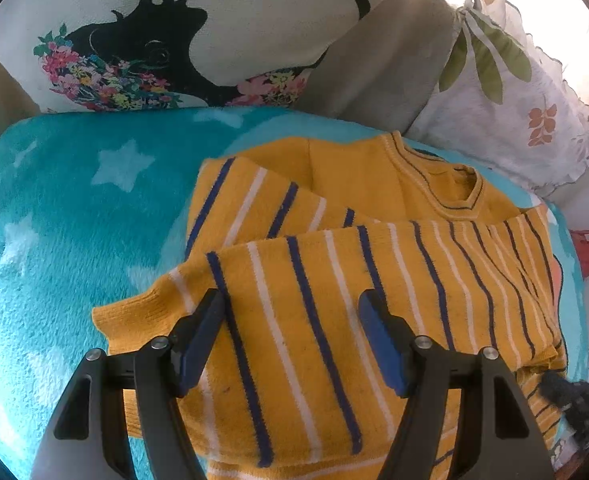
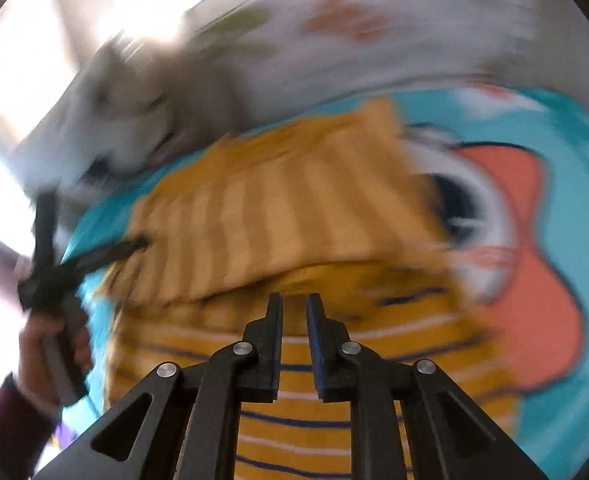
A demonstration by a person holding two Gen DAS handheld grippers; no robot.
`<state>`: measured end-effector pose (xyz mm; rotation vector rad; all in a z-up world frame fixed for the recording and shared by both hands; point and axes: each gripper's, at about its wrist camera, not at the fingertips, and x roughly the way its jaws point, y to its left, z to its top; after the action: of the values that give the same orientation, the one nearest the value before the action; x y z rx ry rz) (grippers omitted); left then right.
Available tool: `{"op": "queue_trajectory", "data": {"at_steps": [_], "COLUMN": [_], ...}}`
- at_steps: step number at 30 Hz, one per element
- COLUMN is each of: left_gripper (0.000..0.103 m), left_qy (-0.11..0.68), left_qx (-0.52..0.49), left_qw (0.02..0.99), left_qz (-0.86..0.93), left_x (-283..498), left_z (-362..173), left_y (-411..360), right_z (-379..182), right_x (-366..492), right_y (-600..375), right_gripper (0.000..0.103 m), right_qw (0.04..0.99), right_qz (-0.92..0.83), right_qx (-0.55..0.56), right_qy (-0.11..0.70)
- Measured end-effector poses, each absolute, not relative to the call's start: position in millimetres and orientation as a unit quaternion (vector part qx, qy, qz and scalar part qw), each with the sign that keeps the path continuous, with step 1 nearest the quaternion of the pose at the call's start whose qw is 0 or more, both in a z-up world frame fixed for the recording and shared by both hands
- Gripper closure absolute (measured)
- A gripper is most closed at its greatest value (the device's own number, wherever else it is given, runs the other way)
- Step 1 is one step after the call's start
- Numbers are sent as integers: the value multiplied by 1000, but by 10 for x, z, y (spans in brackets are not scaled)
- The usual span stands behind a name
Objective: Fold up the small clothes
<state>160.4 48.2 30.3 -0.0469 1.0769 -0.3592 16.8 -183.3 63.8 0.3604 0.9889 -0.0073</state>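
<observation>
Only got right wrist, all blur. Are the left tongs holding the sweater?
Observer: No. The left tongs are open over a striped sleeve, with nothing pinched between the pads.
Operator: Which way does the sweater lie?
Observer: The sweater has its collar on the far side from the left tongs, toward a leaf-print cushion.
Operator: Any fold made?
Observer: Partly. The striped sleeve lies across the body, just below the collar.
</observation>
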Motion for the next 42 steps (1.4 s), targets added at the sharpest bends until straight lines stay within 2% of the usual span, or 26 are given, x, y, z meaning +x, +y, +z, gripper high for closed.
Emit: {"op": "queue_trajectory", "data": {"at_steps": [4, 7, 8, 10, 12, 13, 15, 21, 22, 23, 24, 29, 30, 31, 32, 36, 39, 41, 42], "left_gripper": [34, 34, 34, 34, 34, 34, 34, 34, 33, 33, 33, 33, 33, 33, 33, 33, 33, 33, 33], "left_qy": [508, 506, 505, 503, 505, 503, 493, 486, 489, 494, 498, 515, 520, 521, 521, 518, 516, 518, 517], "left_qx": [-11, -13, -16, -20, -39, -53, -82, -133, -137, -138, -136, -143, -147, -150, -153, -156, -163, -167, -167], "left_qw": [845, 846, 846, 845, 842, 842, 846, 852, 851, 849, 848, 840, 837, 836, 836, 838, 837, 835, 835], "left_qz": [-167, -169, -172, -178, -185, -188, -186, -140, -132, -124, -119, -94, -89, -86, -85, -79, -79, -83, -85], "left_x": [1614, 1626, 1631, 1647, 1652, 1640, 1592, 1250, 1182, 1112, 1055, 807, 766, 714, 690, 617, 593, 593, 583], "left_z": [280, 275, 273, 276, 335, 387, 531, 781, 780, 766, 755, 661, 644, 639, 636, 641, 621, 607, 608], "left_y": [432, 419, 422, 429, 491, 555, 744, 1550, 1657, 1757, 1816, 2081, 2120, 2144, 2165, 2189, 2185, 2156, 2141], "right_z": [385, 273, 273, 278, 291, 332, 438, 732, 797, 818, 821, 584, 514, 418, 362, 475, 516, 454, 401], "right_x": [577, 626, 543, 290, 71, -15, -149, -102, -26, 103, 206, 856, 944, 1038, 1069, 1030, 1016, 1031, 1048], "right_y": [-1585, -1908, -2103, -2574, -2787, -2818, -2837, -2754, -2703, -2668, -2655, -2801, -2821, -2821, -2798, -2702, -2975, -3107, -3153], "right_gripper": [88, 95, 103, 103, 103, 95, 69, 64, 58, 44, 38, 37, 42, 57, 91, 93, 97, 96, 89], "right_qw": [871, 873, 870, 852, 837, 834, 834, 855, 864, 870, 872, 860, 853, 844, 838, 845, 835, 823, 810], "right_qz": [5, -117, -148, -170, -179, -192, -225, -195, -187, -183, -179, -185, -180, -158, -132, -120, -186, -236, -261], "right_qx": [101, 59, 87, 212, 284, 291, 279, 238, 207, 177, 159, 123, 128, 141, 154, 99, 100, 86, 79], "right_qy": [480, 469, 461, 447, 432, 429, 419, 418, 420, 423, 426, 460, 473, 494, 507, 512, 508, 509, 519]}}
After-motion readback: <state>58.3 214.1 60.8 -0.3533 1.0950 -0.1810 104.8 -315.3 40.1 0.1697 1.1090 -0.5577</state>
